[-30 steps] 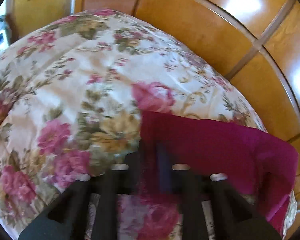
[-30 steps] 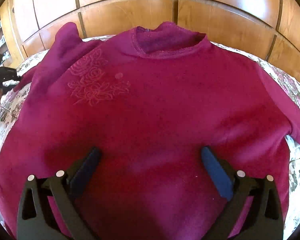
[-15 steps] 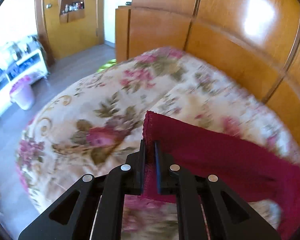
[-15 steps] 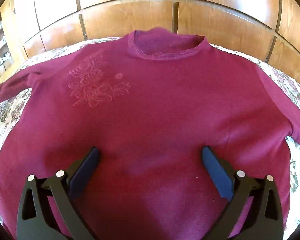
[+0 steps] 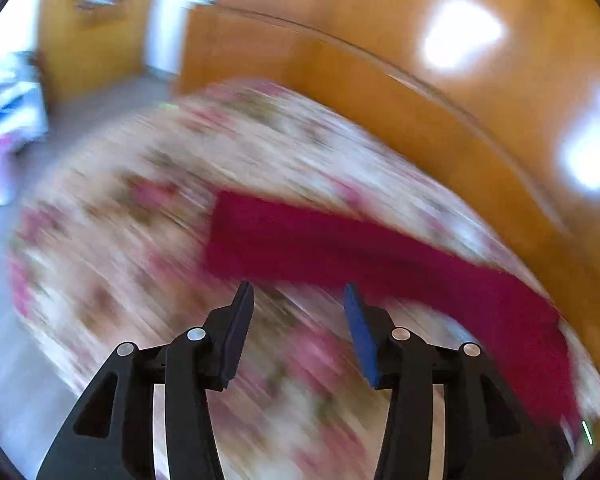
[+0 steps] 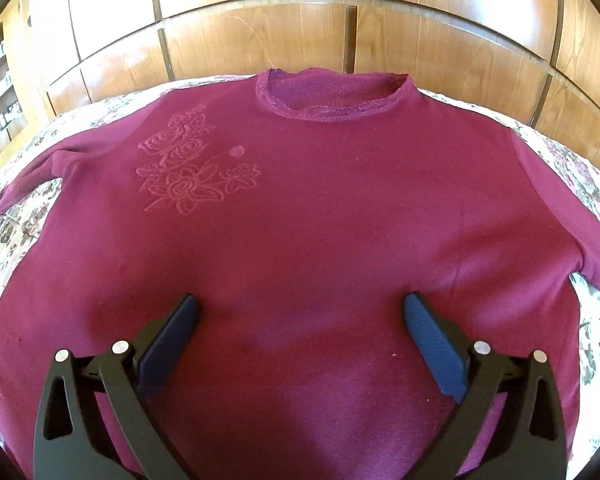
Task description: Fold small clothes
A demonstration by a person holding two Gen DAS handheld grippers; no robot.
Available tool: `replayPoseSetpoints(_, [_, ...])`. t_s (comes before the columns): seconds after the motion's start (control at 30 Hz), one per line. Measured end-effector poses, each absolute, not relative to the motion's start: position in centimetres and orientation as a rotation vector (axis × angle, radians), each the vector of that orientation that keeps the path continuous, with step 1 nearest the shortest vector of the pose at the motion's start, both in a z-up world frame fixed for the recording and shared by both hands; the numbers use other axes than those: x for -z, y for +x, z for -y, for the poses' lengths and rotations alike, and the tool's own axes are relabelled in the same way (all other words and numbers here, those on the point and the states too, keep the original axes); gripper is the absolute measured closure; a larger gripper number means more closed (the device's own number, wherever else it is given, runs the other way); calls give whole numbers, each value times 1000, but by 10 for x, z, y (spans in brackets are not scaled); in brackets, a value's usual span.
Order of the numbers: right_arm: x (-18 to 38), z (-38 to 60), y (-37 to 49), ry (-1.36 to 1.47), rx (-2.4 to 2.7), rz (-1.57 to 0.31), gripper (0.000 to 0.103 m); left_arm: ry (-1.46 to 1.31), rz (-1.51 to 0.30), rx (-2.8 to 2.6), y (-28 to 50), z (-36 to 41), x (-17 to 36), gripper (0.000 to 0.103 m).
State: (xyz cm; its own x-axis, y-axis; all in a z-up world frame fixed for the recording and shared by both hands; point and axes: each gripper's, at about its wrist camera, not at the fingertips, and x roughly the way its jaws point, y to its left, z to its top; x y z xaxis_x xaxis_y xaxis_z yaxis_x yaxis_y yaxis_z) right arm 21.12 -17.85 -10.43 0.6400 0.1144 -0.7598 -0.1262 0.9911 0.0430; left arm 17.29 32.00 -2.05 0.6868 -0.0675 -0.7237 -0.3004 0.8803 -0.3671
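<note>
From the right wrist view I see the magenta sweater lying face up and flat on the floral bedspread, collar toward the wooden panel wall. An embossed flower pattern sits on the chest, on the picture's left. My right gripper hovers over the lower body of the garment with its jaws spread wide and nothing between them; this view matches the one from half a second ago.

The sweater's left sleeve now lies stretched out on the bedspread toward the picture's left edge. A second ago it was bunched up near the shoulder.

In the left wrist view, which is heavily motion-blurred, my left gripper has just been opening. Half a second ago its jaws pinched the cuff; now they stand apart with no cloth between them. The sleeve lies beyond the fingertips, extended across the bedspread, its cuff end just ahead of the gripper.
</note>
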Motion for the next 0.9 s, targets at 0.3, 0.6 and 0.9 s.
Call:
replayPoseSetpoints(0.3, [103, 181, 208, -10, -142, -857, 2, -436, -1041, 372, 99, -171, 70, 57])
replayPoseSetpoints(0.6, [103, 183, 206, -7, -145, -850, 2, -465, -1058, 393, 62, -141, 92, 96])
replayPoseSetpoints(0.9, [103, 183, 206, -11, -145, -848, 2, -612, -921, 65, 85, -238, 73, 55])
